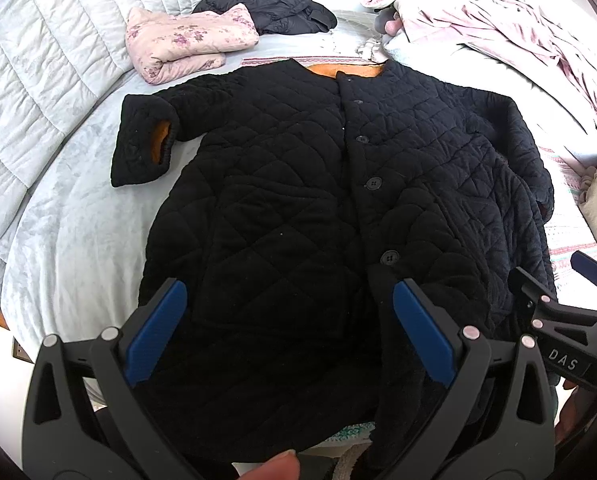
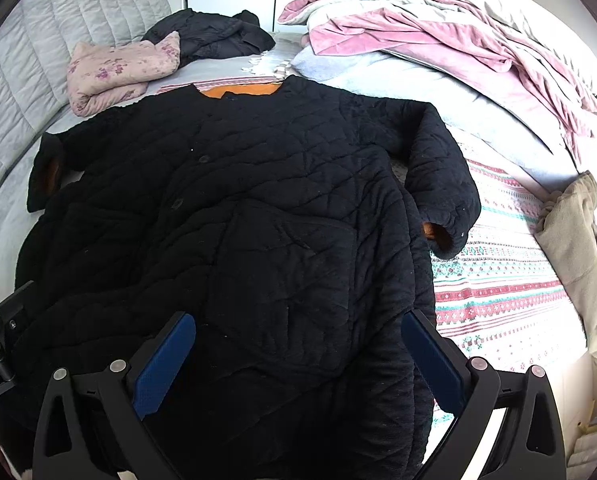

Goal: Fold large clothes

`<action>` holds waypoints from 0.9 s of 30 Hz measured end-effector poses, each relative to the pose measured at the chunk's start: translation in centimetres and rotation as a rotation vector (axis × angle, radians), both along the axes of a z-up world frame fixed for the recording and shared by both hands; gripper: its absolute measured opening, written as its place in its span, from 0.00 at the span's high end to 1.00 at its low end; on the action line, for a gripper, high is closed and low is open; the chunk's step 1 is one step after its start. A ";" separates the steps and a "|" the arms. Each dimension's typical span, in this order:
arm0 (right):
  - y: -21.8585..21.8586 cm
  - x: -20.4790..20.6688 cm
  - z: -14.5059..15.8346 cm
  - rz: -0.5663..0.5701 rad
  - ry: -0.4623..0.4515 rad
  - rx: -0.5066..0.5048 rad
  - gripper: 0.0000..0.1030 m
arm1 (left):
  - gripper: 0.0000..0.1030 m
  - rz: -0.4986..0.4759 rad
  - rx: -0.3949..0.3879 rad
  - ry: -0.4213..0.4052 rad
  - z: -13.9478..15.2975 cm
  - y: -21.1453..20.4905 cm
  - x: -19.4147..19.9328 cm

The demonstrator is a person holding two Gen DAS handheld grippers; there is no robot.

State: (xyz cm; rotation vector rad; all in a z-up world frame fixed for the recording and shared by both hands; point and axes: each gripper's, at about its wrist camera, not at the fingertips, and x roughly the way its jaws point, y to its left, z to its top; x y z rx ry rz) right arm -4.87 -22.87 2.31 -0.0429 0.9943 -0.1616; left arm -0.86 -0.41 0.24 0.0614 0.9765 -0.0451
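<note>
A black quilted coat (image 1: 298, 184) with orange lining lies flat and face up on the bed, buttoned, collar at the far end; it also fills the right wrist view (image 2: 258, 208). Its left sleeve (image 1: 142, 148) bends down, its right sleeve (image 2: 442, 184) bends toward the hem. My left gripper (image 1: 290, 320) is open over the coat's lower hem, fingers (image 1: 158, 332) apart, holding nothing. My right gripper (image 2: 298, 356) is open over the hem on the right half, empty. The right gripper also shows at the right edge of the left wrist view (image 1: 566, 320).
A folded pink floral garment (image 1: 186, 40) and a dark jacket (image 1: 270, 8) lie at the far end. Pink and white bedding (image 2: 438, 40) is piled at the right. A beige garment (image 2: 578, 248) lies at the right edge. The patterned sheet (image 2: 498, 280) shows beside the coat.
</note>
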 end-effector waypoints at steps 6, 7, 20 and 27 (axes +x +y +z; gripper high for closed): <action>0.0 0.0 0.1 -0.003 -0.005 0.002 0.00 | 0.00 0.002 -0.001 -0.001 0.1 -0.1 0.0; 0.0 0.0 0.2 -0.004 -0.006 0.003 0.00 | 0.00 0.002 -0.001 -0.001 0.1 -0.1 -0.1; -0.4 -0.1 0.1 -0.010 -0.009 0.006 0.00 | 0.00 0.001 -0.004 0.000 0.2 -0.1 -0.1; -0.6 -0.2 0.1 -0.011 -0.011 0.004 0.00 | 0.00 0.003 -0.004 0.000 0.2 -0.1 -0.1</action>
